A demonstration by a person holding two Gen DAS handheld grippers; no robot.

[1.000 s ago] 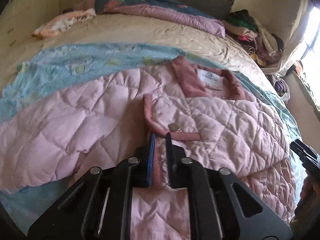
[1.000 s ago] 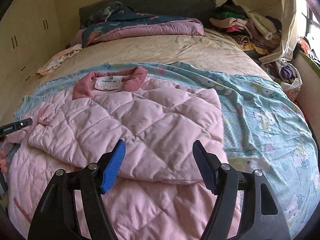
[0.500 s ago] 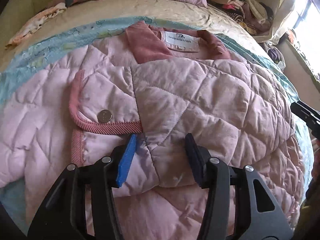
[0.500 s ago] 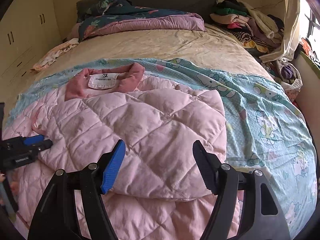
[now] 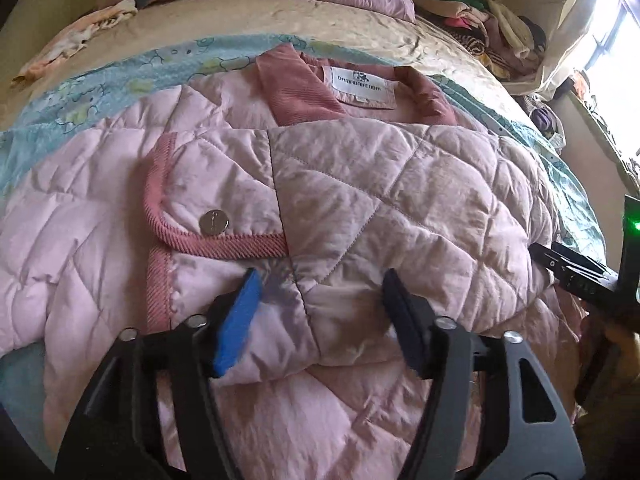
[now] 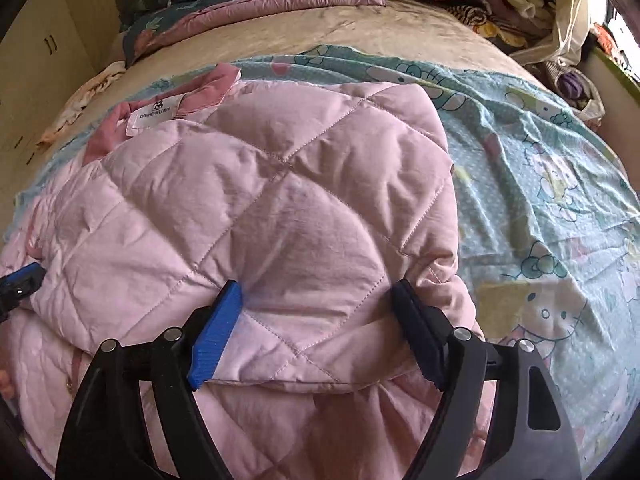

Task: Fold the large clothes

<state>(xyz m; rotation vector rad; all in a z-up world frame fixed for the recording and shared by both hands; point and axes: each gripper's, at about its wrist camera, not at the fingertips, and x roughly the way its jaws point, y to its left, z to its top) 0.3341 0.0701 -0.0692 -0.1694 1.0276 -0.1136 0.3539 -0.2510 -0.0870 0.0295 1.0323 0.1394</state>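
- The jacket (image 5: 360,200), pink and quilted, lies spread on the blue cartoon-print sheet (image 6: 540,184) that covers the near part of the bed (image 5: 280,20). Its collar (image 5: 296,92), with the white label (image 5: 362,84), points toward the far end of the bed.
- One side panel is folded inward over the body, so its edge runs down the middle beside the front flap with the snap button (image 5: 214,222). I judge this placement narrows the garment for the next fold.
- My left gripper (image 5: 320,308) points steeply down at the lower edge of the folded panel. Its fingers are apart and opening; quilted fabric lies between them, but neither pad presses on it.
- My right gripper (image 6: 316,324) points steeply down at the same panel's lower edge, nearer the sheet side. Its fingers are also apart and opening, with a puffed fold between them, not clamped.
- I judge both fingers straddle the lower edge because that edge is the natural hold for bringing the bottom up toward the collar.
- Each gripper shows at the edge of the other's view, so the two hands work side by side along the near edge.
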